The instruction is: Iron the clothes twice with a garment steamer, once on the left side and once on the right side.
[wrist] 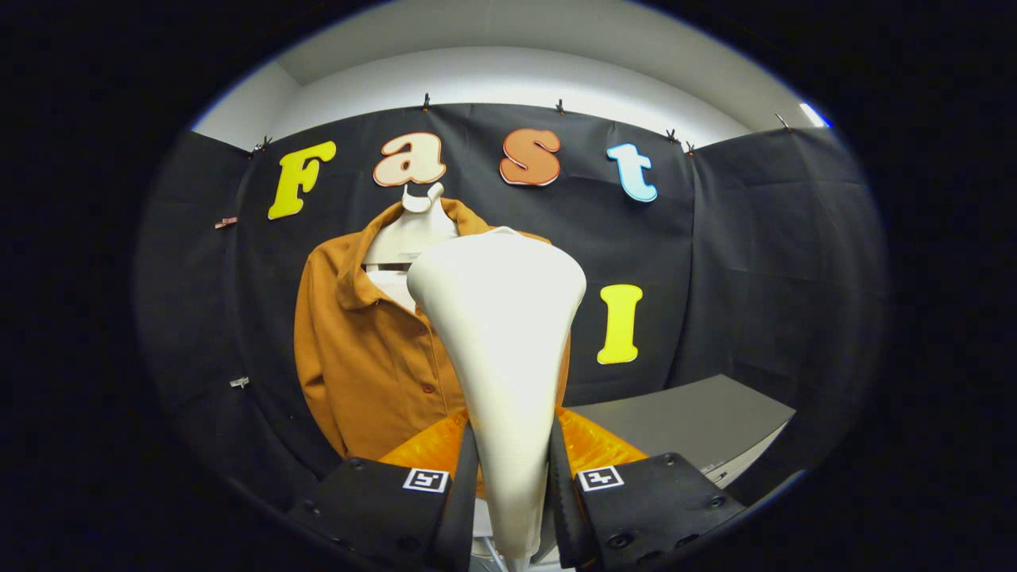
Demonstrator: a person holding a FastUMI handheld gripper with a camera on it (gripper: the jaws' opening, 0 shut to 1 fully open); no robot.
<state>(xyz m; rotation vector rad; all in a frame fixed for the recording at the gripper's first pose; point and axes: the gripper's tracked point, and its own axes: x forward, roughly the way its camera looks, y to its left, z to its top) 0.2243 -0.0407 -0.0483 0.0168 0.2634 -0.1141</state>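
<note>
A white garment steamer (502, 349) stands upright between my fingers, its narrow handle pinched by both black pads and its wide head flaring upward. My gripper (512, 485) is shut on it. Beyond the steamer hangs a brown button-up shirt (361, 357) on a white hanger (409, 230) against the black cloth wall. The steamer head covers the shirt's right half; its left half, collar and several buttons show. The steamer head sits short of the fabric, though the gap cannot be judged.
A grey table (699, 421) lies low to the right of the shirt. Orange crinkled material (600, 445) sits just behind my fingers on both sides of the steamer handle. Small clips (240, 382) pin the black cloth at the left.
</note>
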